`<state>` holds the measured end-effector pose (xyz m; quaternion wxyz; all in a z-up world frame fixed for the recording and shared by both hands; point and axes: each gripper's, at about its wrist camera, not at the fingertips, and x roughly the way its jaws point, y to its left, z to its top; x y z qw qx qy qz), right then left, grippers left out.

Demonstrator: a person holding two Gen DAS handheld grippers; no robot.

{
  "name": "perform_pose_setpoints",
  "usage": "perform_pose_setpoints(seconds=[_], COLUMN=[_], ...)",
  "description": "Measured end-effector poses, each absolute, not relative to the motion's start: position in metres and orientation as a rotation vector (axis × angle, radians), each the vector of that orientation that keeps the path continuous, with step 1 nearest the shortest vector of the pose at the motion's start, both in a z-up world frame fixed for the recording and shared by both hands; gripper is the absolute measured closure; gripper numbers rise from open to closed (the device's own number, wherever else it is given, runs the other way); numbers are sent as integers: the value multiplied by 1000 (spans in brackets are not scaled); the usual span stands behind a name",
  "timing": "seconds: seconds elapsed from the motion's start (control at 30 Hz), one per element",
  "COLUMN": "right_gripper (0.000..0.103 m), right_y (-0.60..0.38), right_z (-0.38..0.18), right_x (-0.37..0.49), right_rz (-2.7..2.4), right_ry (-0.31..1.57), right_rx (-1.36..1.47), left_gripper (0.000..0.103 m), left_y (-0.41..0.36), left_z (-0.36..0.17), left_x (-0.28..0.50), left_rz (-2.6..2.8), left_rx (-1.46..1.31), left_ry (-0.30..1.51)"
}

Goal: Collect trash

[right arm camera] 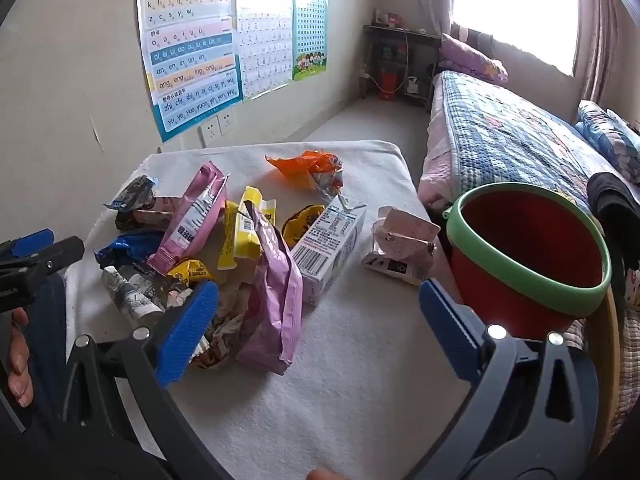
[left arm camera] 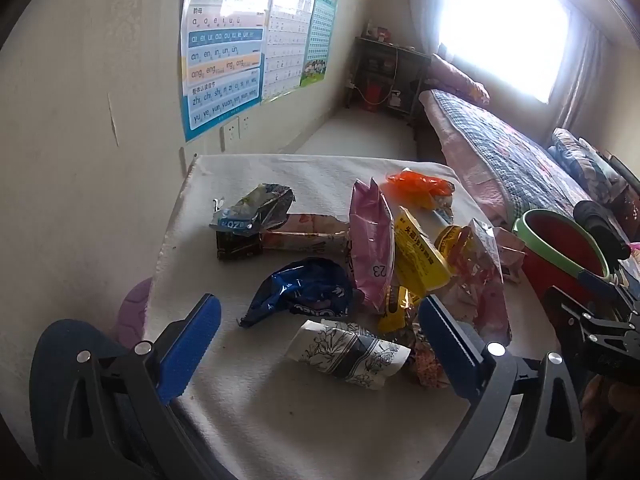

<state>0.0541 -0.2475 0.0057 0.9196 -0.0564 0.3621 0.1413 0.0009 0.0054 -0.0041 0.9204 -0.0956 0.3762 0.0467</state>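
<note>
Trash (left arm camera: pixel 372 264) is seen scattered over the white-cloth table (left arm camera: pixel 280 408), heaped mostly toward its middle and right side. Noted in the left wrist view: a blue Oreo wrapper (left arm camera: pixel 308 292) just ahead of the left gripper (left arm camera: pixel 320 340), a floral-printed paper wrap (left arm camera: pixel 348 354) lying between the two blue pads, a pink pouch (left arm camera: pixel 370 248) propped upright against a yellow box (left arm camera: pixel 420 260), an orange wrapper (left arm camera: pixel 420 186) at the far edge, and a silver-blue crumpled wrapper (left arm camera: pixel 256 212) at far left.

Left gripper jaws are held wide apart; nothing is gripped, and the pads stand clear of the floral wrap.

In the right wrist view, the right gripper (right arm camera: pixel 320 328) is likewise spread fully, with nothing clasped. A large mauve bag (right arm camera: pixel 276 304) lies just beside its left pad (right arm camera: pixel 188 332); bare cloth is seen between the pads. A white carton with a barcode (right arm camera: pixel 328 248) rests near the mauve bag, and a crumpled pink-white pack (right arm camera: pixel 400 246) lies apart, toward the table's right edge.

A red bucket with a green rim (right arm camera: pixel 528 256) is placed off the table's right side, beside the bed (right arm camera: pixel 508 140). Its inside appears empty as far as visible.
</note>
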Motion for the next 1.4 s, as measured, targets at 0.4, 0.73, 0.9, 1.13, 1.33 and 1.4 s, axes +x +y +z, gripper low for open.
perform_pose_setpoints(seconds=[0.4,0.73,0.9,1.13,1.33,1.4], right_gripper=[4,4,4,4,4,4], right_y=[-253,-252,-252,-250,-253,-253], right_z=[5,4,3,4,4,3], right_x=[56,57,56,55,58,59], right_rz=[310,313,320,322,320,317], right_ry=[759,766,763,761,773,779], right_rx=[-70,-74,-74,-79,-56,-55], left_gripper=[8,8,8,8,8,8], left_y=[3,2,1,3,3,3], left_z=[-1,-1,-2,-4,-2,-2], left_x=[-1,-1,0,0,0,0], left_rz=[91,92,94,113,100,98], left_rx=[-199,-200,-201,-207,-200,-201], left_ry=[774,775,777,783,775,777])
